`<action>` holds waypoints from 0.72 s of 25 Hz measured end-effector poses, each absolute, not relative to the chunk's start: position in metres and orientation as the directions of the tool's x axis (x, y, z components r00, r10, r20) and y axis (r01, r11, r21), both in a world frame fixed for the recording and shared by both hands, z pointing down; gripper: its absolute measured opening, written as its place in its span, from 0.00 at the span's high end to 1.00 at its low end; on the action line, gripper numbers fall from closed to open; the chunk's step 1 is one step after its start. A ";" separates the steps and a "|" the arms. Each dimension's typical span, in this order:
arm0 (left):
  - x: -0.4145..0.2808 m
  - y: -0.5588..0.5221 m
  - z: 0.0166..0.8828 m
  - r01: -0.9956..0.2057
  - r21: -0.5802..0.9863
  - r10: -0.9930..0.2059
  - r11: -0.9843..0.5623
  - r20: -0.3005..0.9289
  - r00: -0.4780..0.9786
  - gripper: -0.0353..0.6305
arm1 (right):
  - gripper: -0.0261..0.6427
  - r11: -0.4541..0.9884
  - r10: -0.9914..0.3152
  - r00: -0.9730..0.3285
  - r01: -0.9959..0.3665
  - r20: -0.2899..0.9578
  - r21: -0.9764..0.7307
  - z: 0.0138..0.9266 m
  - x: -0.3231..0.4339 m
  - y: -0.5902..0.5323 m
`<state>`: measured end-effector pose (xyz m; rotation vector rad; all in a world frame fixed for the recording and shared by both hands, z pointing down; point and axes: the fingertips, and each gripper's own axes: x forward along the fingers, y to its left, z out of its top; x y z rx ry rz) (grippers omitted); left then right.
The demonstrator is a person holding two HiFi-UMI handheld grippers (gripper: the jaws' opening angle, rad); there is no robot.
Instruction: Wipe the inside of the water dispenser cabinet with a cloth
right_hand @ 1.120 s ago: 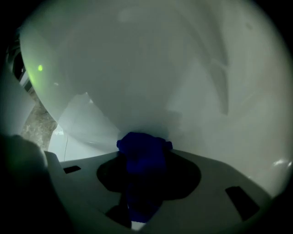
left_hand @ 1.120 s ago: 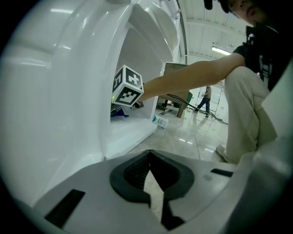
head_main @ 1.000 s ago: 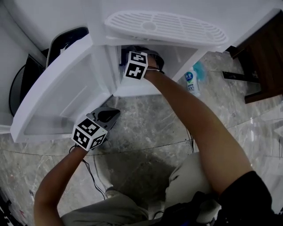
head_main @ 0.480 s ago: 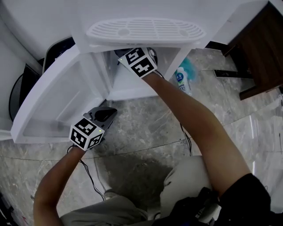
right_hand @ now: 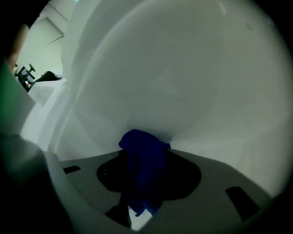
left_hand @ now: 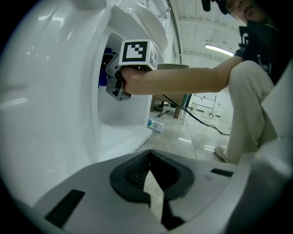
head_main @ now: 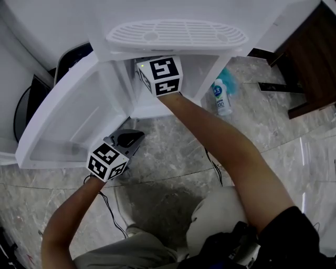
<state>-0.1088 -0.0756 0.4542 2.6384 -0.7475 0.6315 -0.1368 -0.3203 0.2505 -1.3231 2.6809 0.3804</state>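
The right tongs (right_hand: 149, 178) reach into the open cabinet (head_main: 207, 68) of the white water dispenser (head_main: 173, 13), just under its slotted drip tray (head_main: 176, 32), and are clamped on a bunched dark blue cloth (right_hand: 143, 144). The cloth's top sticks out past the tips, at or very near the white inner wall; whether it touches cannot be told. From the left gripper view the same cloth shows as a blue patch just inside the cabinet opening, behind the right tongs' marker cube (left_hand: 137, 54). The left tongs (left_hand: 150, 169) are closed together with nothing between them, held outside, low beside the swung-open cabinet door (head_main: 68, 115) above the grey marbled floor (head_main: 173, 149). The cubes carry only black-and-white square patterns, no lettering. A small bottle (head_main: 221, 97) lies on the floor just right of the dispenser's base, its white label printed in blue; the print is too small to read. Something teal (head_main: 231, 81) lies just beside it.
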 end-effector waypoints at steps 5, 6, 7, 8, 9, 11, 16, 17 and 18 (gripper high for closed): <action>-0.110 -0.074 0.458 -0.556 0.189 -0.407 -0.809 0.502 0.763 0.94 | 0.75 0.556 -0.784 -0.576 -0.818 -0.233 0.150 0.248 -0.137 -0.342; -0.110 -0.074 0.459 -0.556 0.191 -0.406 -0.809 0.503 0.763 0.94 | 0.75 0.551 -0.787 -0.570 -0.821 -0.234 0.149 0.247 -0.137 -0.344; -0.111 -0.074 0.460 -0.557 0.192 -0.405 -0.808 0.504 0.762 0.94 | 0.75 0.547 -0.790 -0.566 -0.824 -0.236 0.147 0.248 -0.136 -0.345; -0.112 -0.074 0.461 -0.558 0.193 -0.406 -0.807 0.505 0.762 0.94 | 0.75 0.547 -0.791 -0.565 -0.825 -0.235 0.144 0.248 -0.136 -0.345; -0.112 -0.075 0.461 -0.560 0.194 -0.407 -0.806 0.505 0.761 0.94 | 0.75 0.551 -0.789 -0.568 -0.823 -0.233 0.139 0.250 -0.136 -0.343; -0.112 -0.075 0.462 -0.560 0.197 -0.407 -0.805 0.504 0.762 0.94 | 0.75 0.575 -0.773 -0.589 -0.808 -0.235 0.133 0.251 -0.137 -0.333; -0.105 -0.078 0.465 -0.550 0.204 -0.395 -0.810 0.502 0.769 0.94 | 0.75 0.604 -0.744 -0.608 -0.790 -0.279 0.111 0.248 -0.134 -0.309; -0.104 -0.078 0.465 -0.547 0.205 -0.394 -0.811 0.501 0.771 0.94 | 0.75 0.599 -0.746 -0.605 -0.792 -0.278 0.115 0.248 -0.134 -0.313; -0.102 -0.078 0.464 -0.546 0.205 -0.393 -0.812 0.500 0.772 0.94 | 0.75 0.594 -0.750 -0.602 -0.795 -0.273 0.122 0.248 -0.135 -0.319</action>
